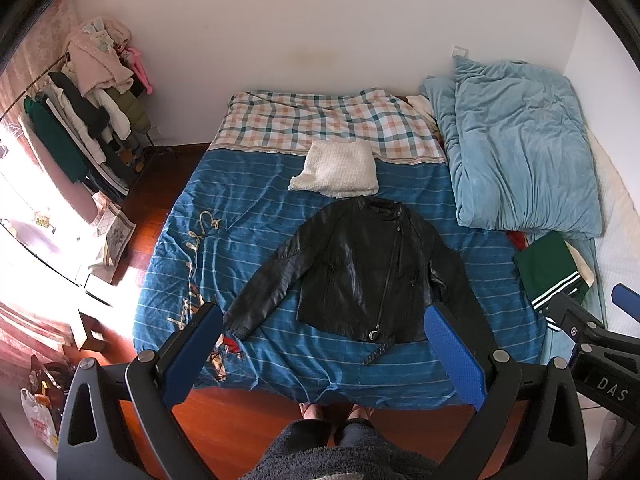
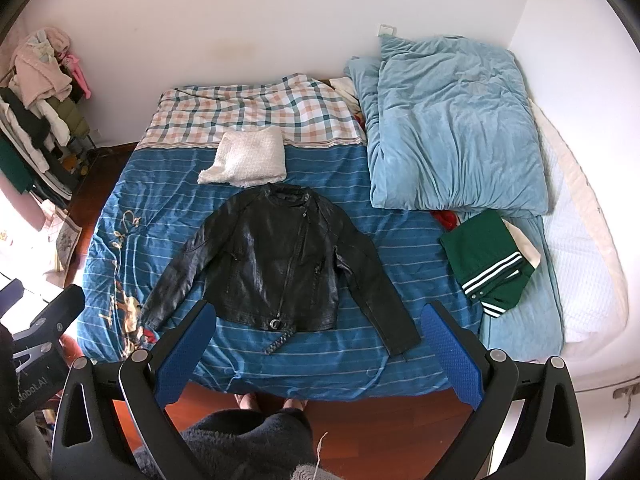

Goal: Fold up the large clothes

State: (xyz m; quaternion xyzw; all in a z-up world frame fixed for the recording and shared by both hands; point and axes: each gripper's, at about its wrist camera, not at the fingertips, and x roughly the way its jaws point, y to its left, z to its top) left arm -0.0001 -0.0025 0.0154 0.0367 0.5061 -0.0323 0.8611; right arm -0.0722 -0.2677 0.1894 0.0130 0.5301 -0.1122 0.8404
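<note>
Both tongs, left tongs and right tongs, are held wide open and empty above the flat black jacket on the bed; folding is judged unstarted, a sleeve grasp being required.

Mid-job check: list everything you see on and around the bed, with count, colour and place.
leather jacket: one, black, spread flat mid-bed, sleeves out, zipped
folded knit: one, white, just beyond the jacket's collar
varsity jacket: one, green with white stripes, folded, right of the black one
duvet: one, light blue, bunched at far right
bedspread: one, blue striped, checked at the far end
clothes rack: one, mixed colours, left by the wall
plastic bag: one, white, on floor, near left
left gripper: one, blue pads, open, above bed's near edge
right gripper: one, blue pads, open, alongside
</note>
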